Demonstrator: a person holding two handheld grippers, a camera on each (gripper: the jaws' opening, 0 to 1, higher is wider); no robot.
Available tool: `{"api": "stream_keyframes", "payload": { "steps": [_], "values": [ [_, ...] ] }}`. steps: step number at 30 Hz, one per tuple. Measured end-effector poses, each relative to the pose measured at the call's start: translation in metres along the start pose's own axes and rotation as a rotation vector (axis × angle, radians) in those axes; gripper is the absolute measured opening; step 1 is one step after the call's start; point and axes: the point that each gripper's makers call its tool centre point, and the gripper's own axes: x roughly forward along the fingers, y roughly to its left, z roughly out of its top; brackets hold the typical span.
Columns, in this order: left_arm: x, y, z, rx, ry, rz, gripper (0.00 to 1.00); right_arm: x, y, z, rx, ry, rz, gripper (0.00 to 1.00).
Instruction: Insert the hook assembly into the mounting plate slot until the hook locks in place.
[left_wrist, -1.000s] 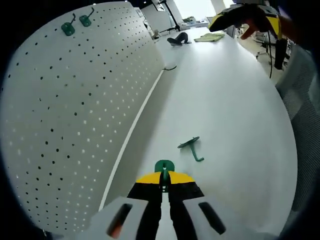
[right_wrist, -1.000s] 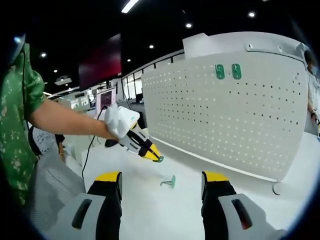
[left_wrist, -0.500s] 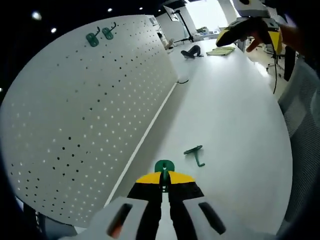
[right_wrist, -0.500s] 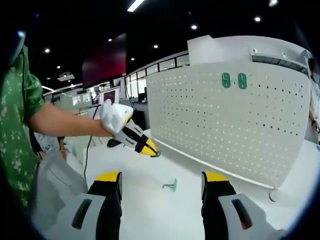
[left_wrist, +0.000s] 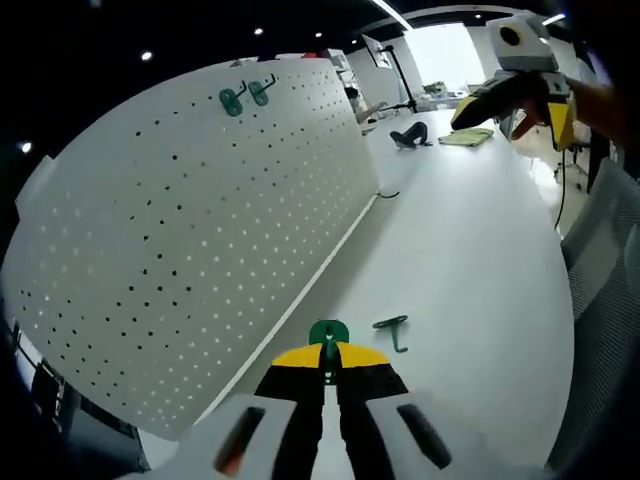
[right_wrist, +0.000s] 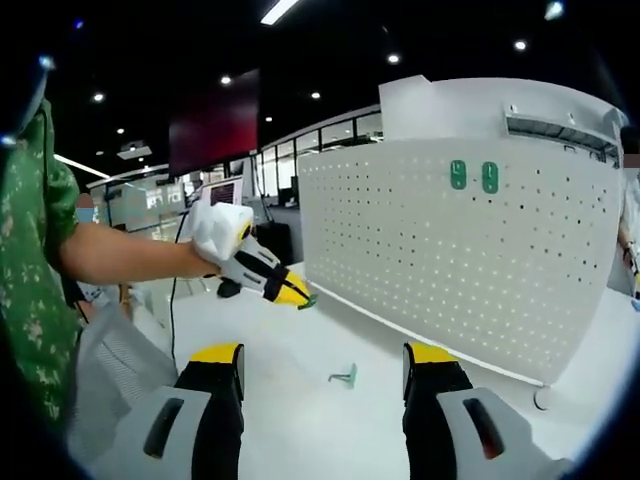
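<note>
White tabletop (left_wrist: 470, 250) runs along the pegboard (left_wrist: 190, 230) (two green hooks (right_wrist: 474, 176) already mounted high). The left gripper (left_wrist: 328, 358), jaws clamped on a green hook (left_wrist: 328, 332), has risen above the table since a second ago. Another hook (left_wrist: 391, 328) lies loose below. The right gripper (right_wrist: 322, 368) hangs wide open, empty.

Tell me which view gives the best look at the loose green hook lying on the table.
The left gripper view: the loose green hook lies close ahead of the left hand-held gripper, its base and bent stem distinct against the white table. In the right gripper view the same hook is smaller and its shape harder to read.
</note>
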Motion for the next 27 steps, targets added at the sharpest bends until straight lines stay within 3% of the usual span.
{"api": "stream_keyframes", "payload": {
  "steps": [16,27],
  "values": [
    [-0.020,0.001,0.016,-0.139,-0.090,0.062,0.03,-0.003,0.010,0.008,-0.033,0.004,0.021,0.66],
    [-0.037,0.005,0.041,-0.221,-0.176,0.107,0.03,-0.008,0.016,0.009,-0.035,-0.003,0.032,0.67]
  ]
}}
